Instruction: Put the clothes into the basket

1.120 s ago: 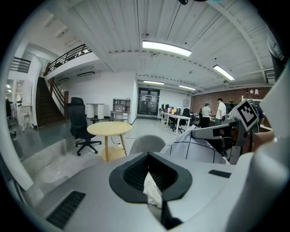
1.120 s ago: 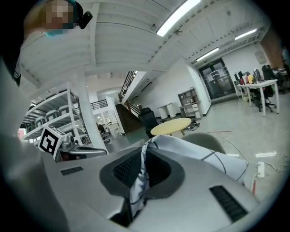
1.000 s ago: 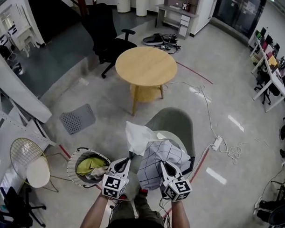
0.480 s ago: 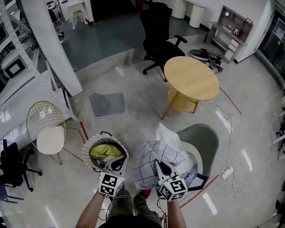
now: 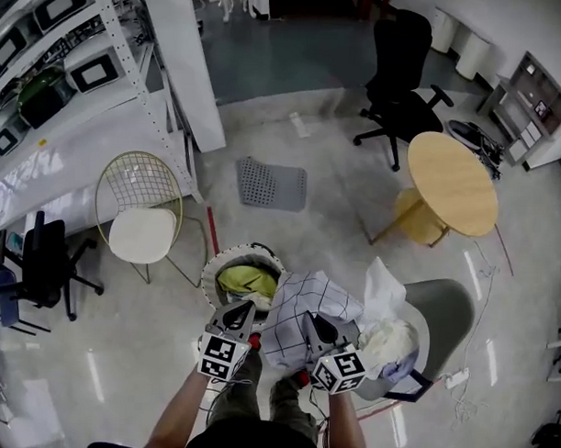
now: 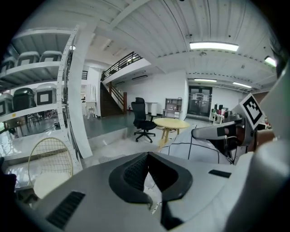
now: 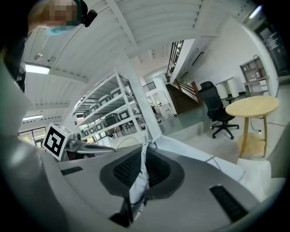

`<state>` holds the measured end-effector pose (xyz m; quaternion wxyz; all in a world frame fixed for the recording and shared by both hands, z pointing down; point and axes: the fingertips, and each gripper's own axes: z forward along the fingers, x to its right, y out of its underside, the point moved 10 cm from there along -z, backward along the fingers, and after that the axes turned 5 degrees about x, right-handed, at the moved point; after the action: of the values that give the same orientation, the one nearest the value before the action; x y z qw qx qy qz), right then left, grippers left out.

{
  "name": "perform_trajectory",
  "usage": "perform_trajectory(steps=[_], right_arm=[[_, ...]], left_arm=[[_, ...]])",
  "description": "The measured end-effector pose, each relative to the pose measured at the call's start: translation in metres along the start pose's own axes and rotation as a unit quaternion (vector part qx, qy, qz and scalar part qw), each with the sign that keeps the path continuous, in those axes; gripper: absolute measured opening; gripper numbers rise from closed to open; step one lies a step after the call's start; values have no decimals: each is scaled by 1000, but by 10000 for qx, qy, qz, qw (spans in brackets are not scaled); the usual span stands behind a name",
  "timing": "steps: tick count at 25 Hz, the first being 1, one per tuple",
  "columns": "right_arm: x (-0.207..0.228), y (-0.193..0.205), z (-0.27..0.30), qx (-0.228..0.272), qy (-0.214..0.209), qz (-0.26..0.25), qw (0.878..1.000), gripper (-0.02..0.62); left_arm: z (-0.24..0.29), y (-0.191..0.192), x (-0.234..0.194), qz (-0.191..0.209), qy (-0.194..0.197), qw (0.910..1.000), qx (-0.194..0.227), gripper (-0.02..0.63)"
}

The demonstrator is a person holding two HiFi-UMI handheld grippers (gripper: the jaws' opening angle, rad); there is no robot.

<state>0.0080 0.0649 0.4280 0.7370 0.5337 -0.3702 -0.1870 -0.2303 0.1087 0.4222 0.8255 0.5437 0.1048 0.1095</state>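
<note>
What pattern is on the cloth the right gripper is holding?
The cloth is white with thin dark grid lines; head view.

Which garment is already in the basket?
The yellow-green garment, lying inside the basket. The white checked garment is clamped in the jaws of the right gripper, and the plain white clothes lie on the grey chair.

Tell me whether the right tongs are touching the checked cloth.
Touching. The right gripper view shows the right tongs shut on a fold of the checked cloth, pinched between both pads.
</note>
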Motion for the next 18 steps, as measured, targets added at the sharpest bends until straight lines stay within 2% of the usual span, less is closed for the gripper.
perform_trajectory(steps=[4,10,18], right_arm=[[-20,17,46,-290,-252,37,9993,38],[-26,53,98,-589,-440,206,9971,38],[-18,110,168,-1060,-483,298,9927,38]], left_arm=[[-7,11,-41,-257,-189,9994,-119,6],[0,40,-85,-477,-329,9979,-283,6],[27,97,-137,-673,-278,9954,-623,6]])
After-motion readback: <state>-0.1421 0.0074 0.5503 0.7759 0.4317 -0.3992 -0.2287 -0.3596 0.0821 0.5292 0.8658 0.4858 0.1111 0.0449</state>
